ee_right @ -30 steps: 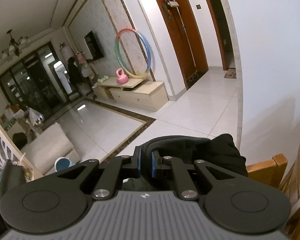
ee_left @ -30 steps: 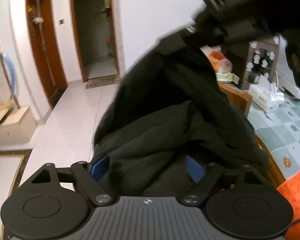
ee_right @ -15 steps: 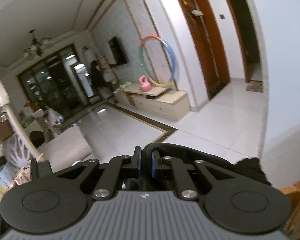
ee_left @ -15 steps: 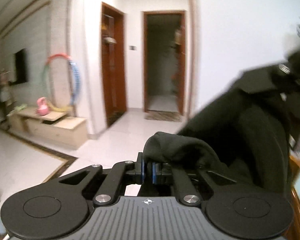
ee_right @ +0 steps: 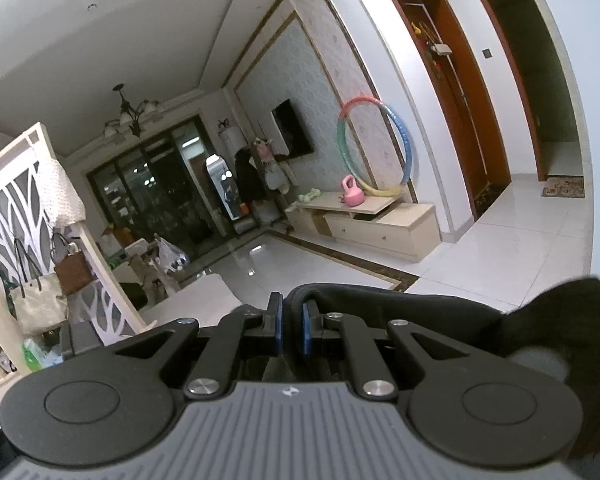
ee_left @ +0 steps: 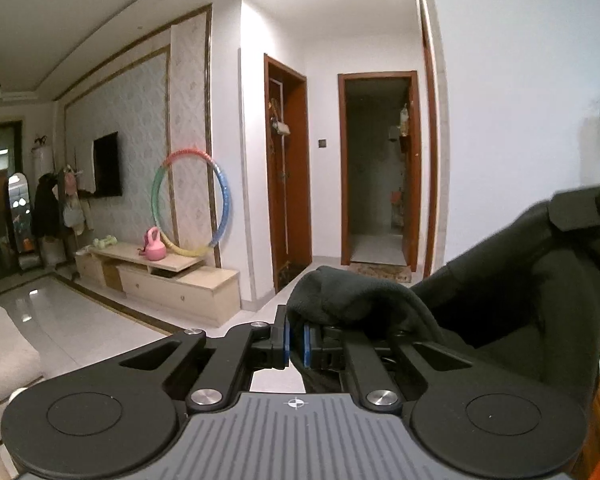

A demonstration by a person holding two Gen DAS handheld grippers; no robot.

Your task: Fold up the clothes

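The black garment (ee_left: 512, 300) hangs in the air between my two grippers, above the pale floor, one bunched edge pinched in each; no fold shows in it, and the table is out of view apart from a sliver at the far right. I judge it lifted for shaking out or for carrying, so the laying flat and folding remain. My left gripper (ee_left: 296, 340) is pressed onto a rolled edge, level, facing the hula hoop (ee_left: 190, 204). My right gripper (ee_right: 291, 330) is clamped likewise, tilted upward toward the same hoop.
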